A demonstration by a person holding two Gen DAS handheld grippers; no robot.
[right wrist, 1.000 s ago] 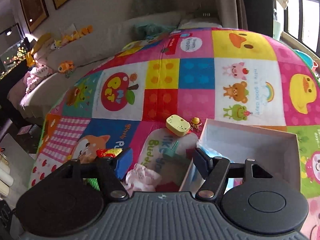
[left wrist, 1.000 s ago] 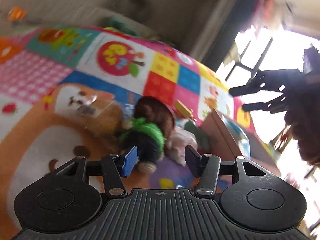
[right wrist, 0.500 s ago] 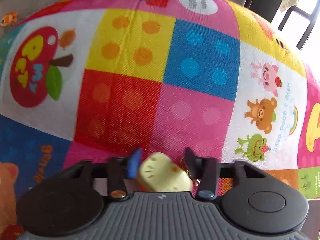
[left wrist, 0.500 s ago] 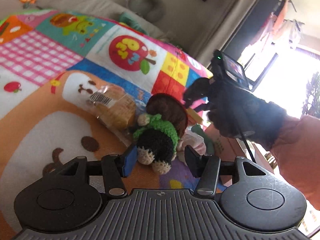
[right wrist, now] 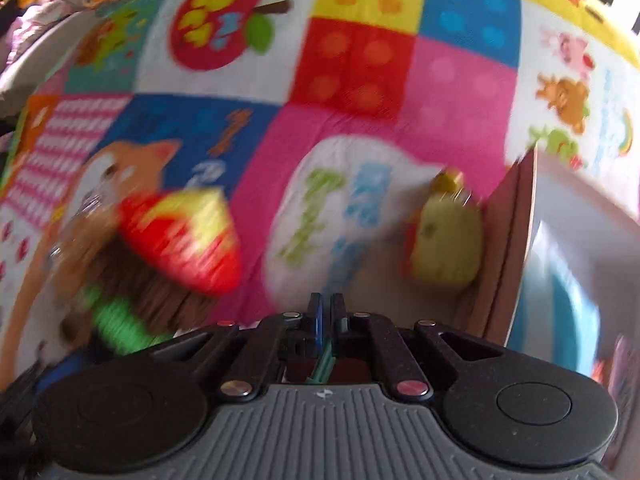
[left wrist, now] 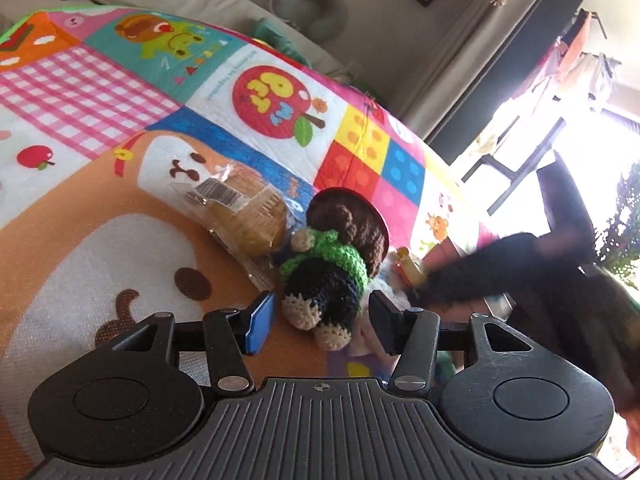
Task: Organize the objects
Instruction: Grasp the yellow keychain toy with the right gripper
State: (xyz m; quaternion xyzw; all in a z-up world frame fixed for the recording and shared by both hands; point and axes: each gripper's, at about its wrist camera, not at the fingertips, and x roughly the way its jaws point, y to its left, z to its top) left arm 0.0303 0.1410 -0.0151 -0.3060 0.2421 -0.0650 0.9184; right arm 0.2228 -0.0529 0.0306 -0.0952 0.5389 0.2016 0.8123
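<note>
Left wrist view shows the open left gripper [left wrist: 322, 320] with the doll [left wrist: 332, 276] lying lengthwise between its fingers, right gripper [right wrist: 325, 312] closed on something thin and green

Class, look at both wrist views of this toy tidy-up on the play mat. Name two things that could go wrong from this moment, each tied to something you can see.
1. The left gripper is open around the crochet doll, which touches the wrapped muffin; closing might snag the wrapper or drag it along.
2. The right gripper is shut on something thin and green, barely visible, and the view is blurred; the item might slip out or miss the box.
</note>
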